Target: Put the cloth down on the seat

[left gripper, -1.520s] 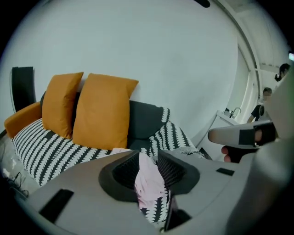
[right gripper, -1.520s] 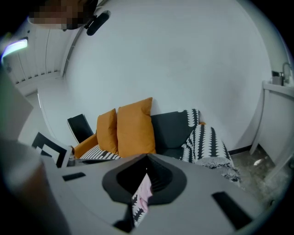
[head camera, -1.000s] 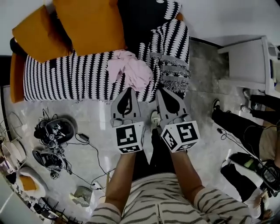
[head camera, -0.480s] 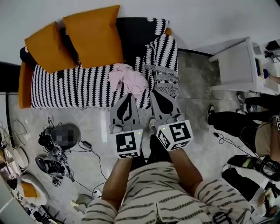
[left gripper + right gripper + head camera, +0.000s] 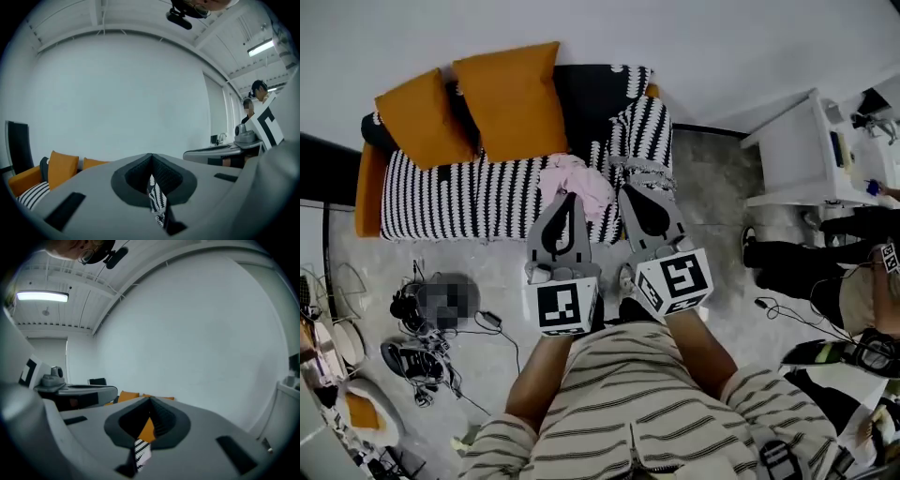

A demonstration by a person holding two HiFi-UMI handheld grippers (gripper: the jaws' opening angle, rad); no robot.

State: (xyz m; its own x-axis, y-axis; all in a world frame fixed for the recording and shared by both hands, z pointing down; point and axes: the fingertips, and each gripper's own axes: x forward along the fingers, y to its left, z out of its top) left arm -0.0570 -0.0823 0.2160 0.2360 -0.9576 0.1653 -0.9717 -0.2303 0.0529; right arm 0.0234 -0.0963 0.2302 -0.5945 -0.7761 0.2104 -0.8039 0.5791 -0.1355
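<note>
**Release done, retreat under way**

Left gripper [image 5: 568, 195] has risen off the sofa, jaws together with nothing in them. The pink cloth [image 5: 578, 181] stays bunched on the striped seat [image 5: 459, 192], just beyond the tips. The right gripper [image 5: 626, 190], likewise closed and empty, has lifted too. Placement looks complete.

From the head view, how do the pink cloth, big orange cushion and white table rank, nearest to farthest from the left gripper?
1. The pink cloth, on the striped seat, at the tip of the left gripper.
2. The big orange cushion, farther back on the seat.
3. The white table, far off to the right.
</note>
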